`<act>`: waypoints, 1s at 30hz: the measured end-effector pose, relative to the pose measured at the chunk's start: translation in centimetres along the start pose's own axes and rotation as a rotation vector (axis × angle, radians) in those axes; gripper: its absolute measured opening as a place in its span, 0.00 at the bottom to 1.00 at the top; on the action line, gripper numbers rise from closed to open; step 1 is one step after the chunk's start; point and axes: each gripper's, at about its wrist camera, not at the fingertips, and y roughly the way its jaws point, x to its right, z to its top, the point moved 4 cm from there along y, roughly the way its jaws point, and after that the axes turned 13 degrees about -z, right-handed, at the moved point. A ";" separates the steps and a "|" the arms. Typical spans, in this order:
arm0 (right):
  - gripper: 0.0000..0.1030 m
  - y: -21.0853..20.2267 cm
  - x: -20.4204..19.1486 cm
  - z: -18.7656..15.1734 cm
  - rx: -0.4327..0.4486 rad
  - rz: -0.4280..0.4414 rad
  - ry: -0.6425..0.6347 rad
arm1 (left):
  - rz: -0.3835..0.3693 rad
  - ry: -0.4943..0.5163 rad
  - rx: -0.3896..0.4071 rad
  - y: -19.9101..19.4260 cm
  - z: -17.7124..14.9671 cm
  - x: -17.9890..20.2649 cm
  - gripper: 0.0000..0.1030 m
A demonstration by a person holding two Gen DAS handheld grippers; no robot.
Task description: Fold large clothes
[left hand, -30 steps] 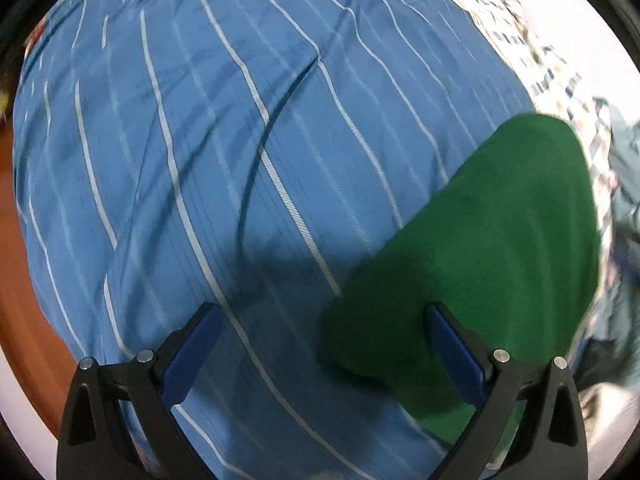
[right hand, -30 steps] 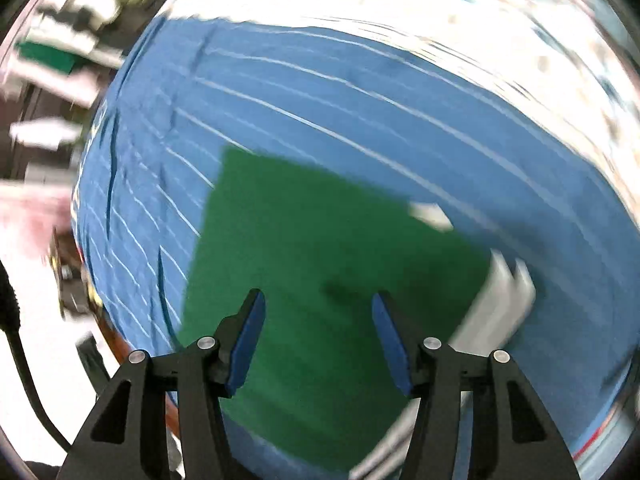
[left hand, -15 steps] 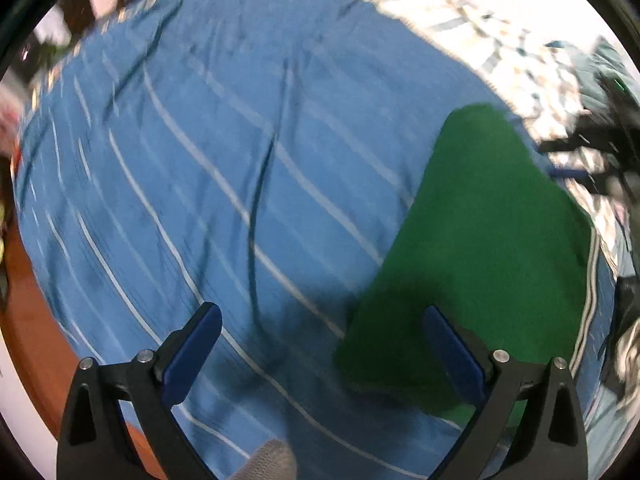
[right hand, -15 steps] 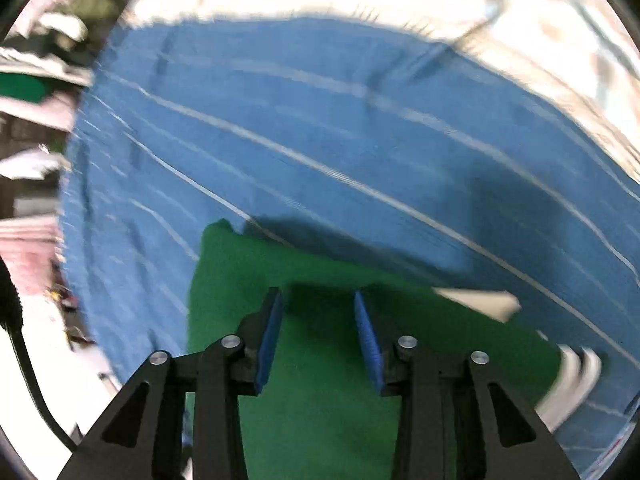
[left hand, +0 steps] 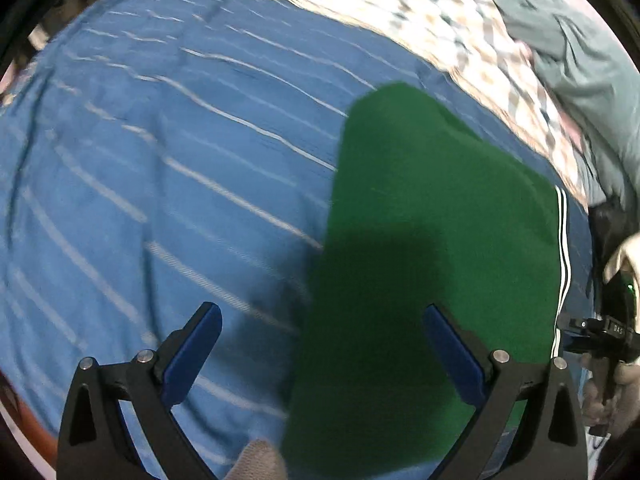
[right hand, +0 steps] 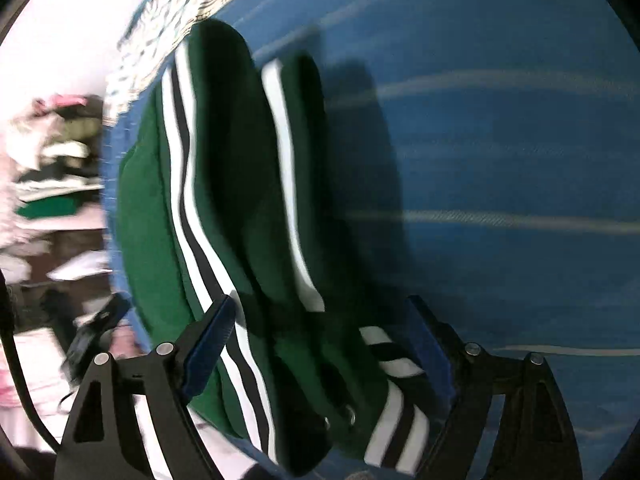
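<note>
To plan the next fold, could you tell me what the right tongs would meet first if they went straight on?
Probably the folded green garment: its striped edge lies between the opening right tongs, not gripped. Depth is unclear.

The right gripper (right hand: pixel 320 344) points down at a folded green garment (right hand: pixel 224 184) with white and black stripes, lying on a blue striped sheet (right hand: pixel 500 152). Its jaws are opening, the fingers (right hand: pixel 210 340) standing apart over the garment's edge.

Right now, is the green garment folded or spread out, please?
Folded: the green garment lies as a compact block, its striped layers stacked at the edge.
</note>
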 end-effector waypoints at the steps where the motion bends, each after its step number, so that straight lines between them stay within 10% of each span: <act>1: 0.92 0.8 0.2 0.2 -0.005 0.054 0.003 | -0.004 0.007 -0.014 0.4 0.1 0.2 1.00; 6: 0.96 2.0 -0.2 1.6 -0.044 0.060 -0.003 | 0.004 0.017 -0.046 1.3 0.5 1.0 1.00; 10: 0.94 -3.8 -0.2 1.1 0.125 -0.131 0.044 | 0.128 0.038 -0.027 -0.4 0.3 1.3 1.00; 16: 0.89 -5.7 -2.9 2.8 0.191 -0.015 0.033 | 0.251 0.032 0.010 -1.8 0.0 0.5 1.00; 18: 0.78 -3.5 -3.9 3.9 0.157 0.026 0.017 | 0.236 0.024 0.013 -1.4 0.3 0.5 1.00; 20: 0.20 -1.7 -4.1 4.3 0.126 -0.055 0.039 | 0.222 0.029 0.009 -0.9 0.9 0.5 1.00; 30: 0.04 -6.7 0.6 -2.0 0.211 -0.230 0.382 | 0.144 0.175 -0.050 -0.7 2.4 2.4 1.00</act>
